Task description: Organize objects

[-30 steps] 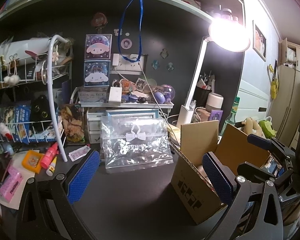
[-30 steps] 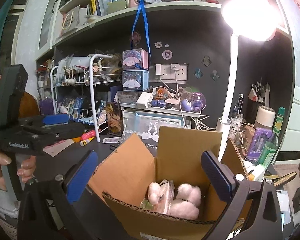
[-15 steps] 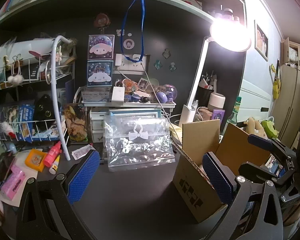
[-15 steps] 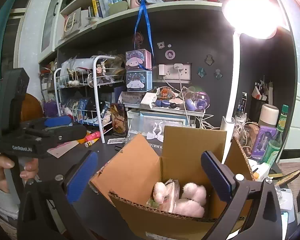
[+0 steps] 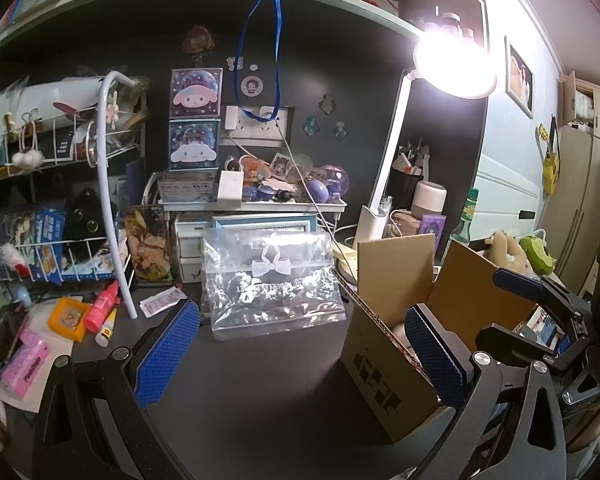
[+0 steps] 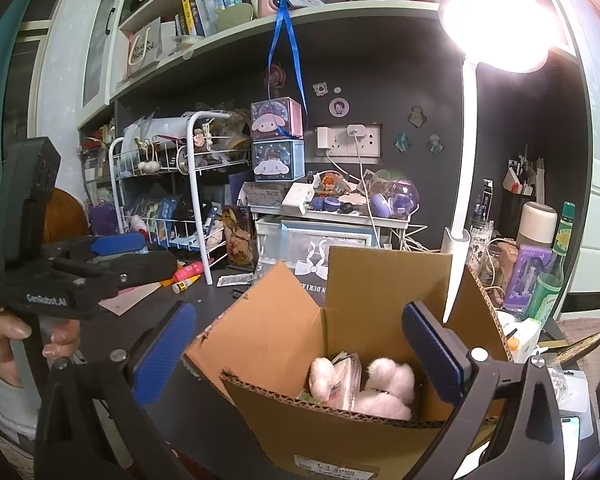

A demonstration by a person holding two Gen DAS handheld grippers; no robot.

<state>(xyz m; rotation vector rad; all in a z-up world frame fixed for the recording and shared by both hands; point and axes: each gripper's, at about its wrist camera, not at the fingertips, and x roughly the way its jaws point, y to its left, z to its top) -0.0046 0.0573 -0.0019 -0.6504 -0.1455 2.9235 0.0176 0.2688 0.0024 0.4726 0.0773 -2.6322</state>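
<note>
An open cardboard box (image 6: 364, 320) stands on the dark desk; it also shows in the left wrist view (image 5: 392, 344). Pink plush toys and a packet (image 6: 364, 384) lie inside it. My right gripper (image 6: 300, 356) is open and empty, hovering over the box's near edge. My left gripper (image 5: 300, 352) is open and empty above the desk, left of the box. A clear plastic pouch with a white bow (image 5: 272, 280) stands upright beyond the left gripper. The left gripper's body shows in the right wrist view (image 6: 80, 276).
A white wire rack (image 5: 60, 208) full of items stands at the left. A red tube (image 5: 102, 306), a glue stick, an orange case (image 5: 68, 318) and pink packets (image 5: 24, 368) lie by it. A lit desk lamp (image 5: 452, 64), bottle and cups stand behind the box.
Both grippers have drifted back slightly from the desk and box. Both stay open and empty. Nothing on the desk has moved.
</note>
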